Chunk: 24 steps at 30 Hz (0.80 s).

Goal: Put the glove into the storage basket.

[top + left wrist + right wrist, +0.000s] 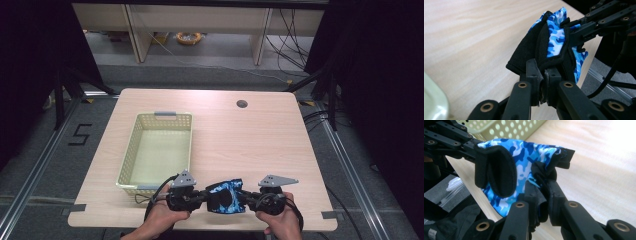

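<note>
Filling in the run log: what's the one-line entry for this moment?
left gripper: shut on glove | right gripper: shut on glove | glove: blue camouflage and black, held between both at near table edge | basket: empty

blue glove [226,195] between grippers, basket [131,150]

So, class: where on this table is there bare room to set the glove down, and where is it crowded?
Bare wood lies right of the basket, stretching to the cable hole and the right edge. The front edge is crowded: both grippers grip the glove there.
</note>
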{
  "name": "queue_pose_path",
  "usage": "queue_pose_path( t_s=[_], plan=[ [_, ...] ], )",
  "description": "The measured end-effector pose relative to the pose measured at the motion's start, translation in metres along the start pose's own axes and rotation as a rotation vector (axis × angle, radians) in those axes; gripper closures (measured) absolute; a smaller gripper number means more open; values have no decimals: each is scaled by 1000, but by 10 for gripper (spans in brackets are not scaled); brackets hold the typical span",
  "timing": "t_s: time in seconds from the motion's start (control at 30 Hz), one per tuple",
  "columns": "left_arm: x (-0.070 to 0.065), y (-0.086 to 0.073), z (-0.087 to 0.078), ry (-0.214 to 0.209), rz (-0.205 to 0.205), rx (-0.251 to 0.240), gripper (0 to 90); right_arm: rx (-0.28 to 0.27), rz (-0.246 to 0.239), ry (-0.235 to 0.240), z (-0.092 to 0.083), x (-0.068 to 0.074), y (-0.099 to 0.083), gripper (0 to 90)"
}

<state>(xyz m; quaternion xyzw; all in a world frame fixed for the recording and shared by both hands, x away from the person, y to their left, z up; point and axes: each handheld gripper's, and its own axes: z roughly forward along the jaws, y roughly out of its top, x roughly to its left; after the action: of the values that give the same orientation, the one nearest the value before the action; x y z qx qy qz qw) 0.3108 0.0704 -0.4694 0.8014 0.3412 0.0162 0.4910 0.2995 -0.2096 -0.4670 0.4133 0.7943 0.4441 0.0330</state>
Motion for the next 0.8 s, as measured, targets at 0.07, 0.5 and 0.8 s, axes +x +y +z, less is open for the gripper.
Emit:
queue_pose_path(
  t_s=[0.07, 0.5, 0.8],
  plan=[
    [-1, 4, -3, 8, 1, -5, 843, -5, 17, -3, -3, 5, 3, 809],
    [10, 31, -36, 45, 34, -32, 839, -41, -51, 11, -6, 24, 45, 808],
    [24, 42, -62, 90, 42, -38, 838, -49, -125, 21, 8, 32, 77, 808]
  ],
)
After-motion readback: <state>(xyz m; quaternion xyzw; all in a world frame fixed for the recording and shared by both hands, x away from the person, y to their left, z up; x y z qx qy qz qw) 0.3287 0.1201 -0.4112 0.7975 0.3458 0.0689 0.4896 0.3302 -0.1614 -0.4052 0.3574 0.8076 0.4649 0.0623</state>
